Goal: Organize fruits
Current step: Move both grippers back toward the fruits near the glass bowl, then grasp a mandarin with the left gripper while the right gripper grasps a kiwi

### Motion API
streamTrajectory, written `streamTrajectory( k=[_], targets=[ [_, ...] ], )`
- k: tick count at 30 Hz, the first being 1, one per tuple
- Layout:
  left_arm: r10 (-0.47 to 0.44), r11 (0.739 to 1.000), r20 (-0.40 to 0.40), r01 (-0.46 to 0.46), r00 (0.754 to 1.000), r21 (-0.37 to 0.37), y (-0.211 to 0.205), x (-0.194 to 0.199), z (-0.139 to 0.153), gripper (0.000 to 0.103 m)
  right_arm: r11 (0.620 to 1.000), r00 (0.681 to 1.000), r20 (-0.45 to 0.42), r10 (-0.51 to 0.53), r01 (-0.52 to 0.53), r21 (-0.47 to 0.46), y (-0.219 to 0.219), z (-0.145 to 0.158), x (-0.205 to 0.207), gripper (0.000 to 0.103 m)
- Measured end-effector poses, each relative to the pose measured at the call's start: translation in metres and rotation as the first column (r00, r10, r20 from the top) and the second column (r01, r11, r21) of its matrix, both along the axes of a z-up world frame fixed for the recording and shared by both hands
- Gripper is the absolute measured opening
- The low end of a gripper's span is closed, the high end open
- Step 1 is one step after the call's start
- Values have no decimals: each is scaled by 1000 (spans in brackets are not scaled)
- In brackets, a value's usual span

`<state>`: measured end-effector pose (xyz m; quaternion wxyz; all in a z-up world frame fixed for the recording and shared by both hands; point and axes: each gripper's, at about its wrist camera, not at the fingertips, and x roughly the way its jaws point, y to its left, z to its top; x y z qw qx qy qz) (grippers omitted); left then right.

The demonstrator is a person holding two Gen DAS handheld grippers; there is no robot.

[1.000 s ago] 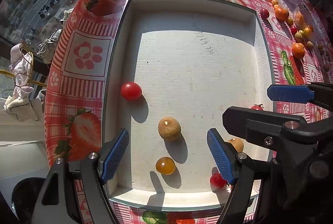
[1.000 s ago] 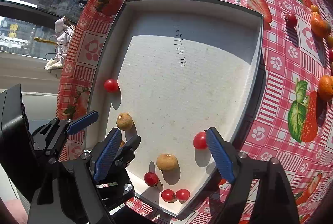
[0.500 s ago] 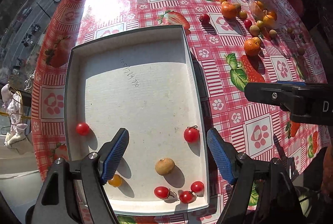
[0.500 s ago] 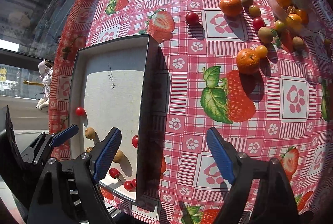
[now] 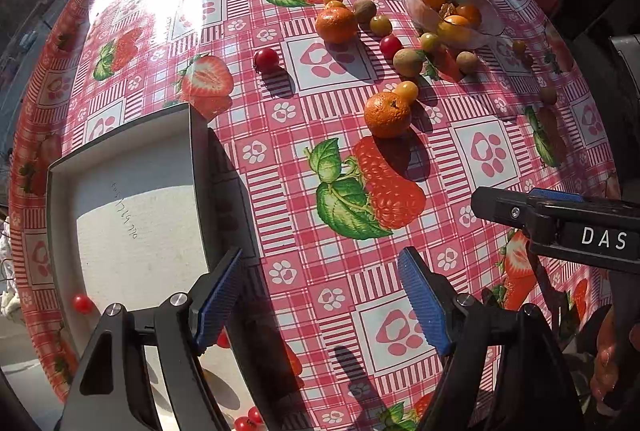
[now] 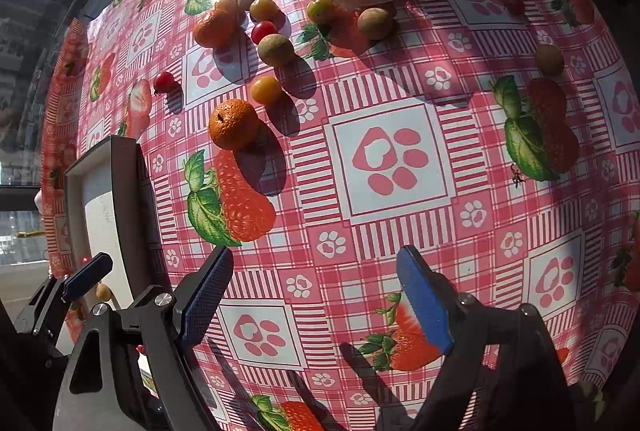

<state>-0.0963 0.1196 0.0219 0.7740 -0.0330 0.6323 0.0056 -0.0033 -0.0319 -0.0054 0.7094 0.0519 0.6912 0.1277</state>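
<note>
Currently you are between picks: both grippers are empty and aimed at the loose fruit, so the step in hand looks like the reach for the next piece.

Left wrist view, left to right. Tray at 8 o'clock, grey rim, pale floor; one cherry tomato against its left wall, more red ones low at 6 o'clock, partly hidden behind your left gripper. Its blue pads are spread wide, nothing between them, only tablecloth below. Lone red tomato at 11 o'clock, apart from the rest. Nearest mandarin just past centre at 1 o'clock, a small yellow fruit touching its far side. Second mandarin further off at 12. Glass bowl at 1 o'clock, orange fruit inside.

Right wrist view. Right gripper also spread and empty. The same mandarin sits at 10 o'clock, brown-green round fruit beyond it.

Judgement: the near mandarin is the closest candidate. It is wide, so keep the pads fully apart, come down astride it, and mind the yellow fruit beside it, which may roll if nudged. Which fruit belongs where, I cannot tell.
</note>
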Motion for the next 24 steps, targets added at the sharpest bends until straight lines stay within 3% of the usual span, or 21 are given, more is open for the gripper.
streamTrajectory(
  k=[17, 24],
  targets=[
    [-1, 1000, 16, 1, 1000, 20, -29, 79, -32, 79, 999, 997, 72, -33, 35, -25, -30, -14, 72, 86],
    [2, 999, 16, -2, 1000, 33, -36, 90, -43, 78, 999, 993, 116, -24, 28, -33, -27, -20, 97, 77]
  ],
)
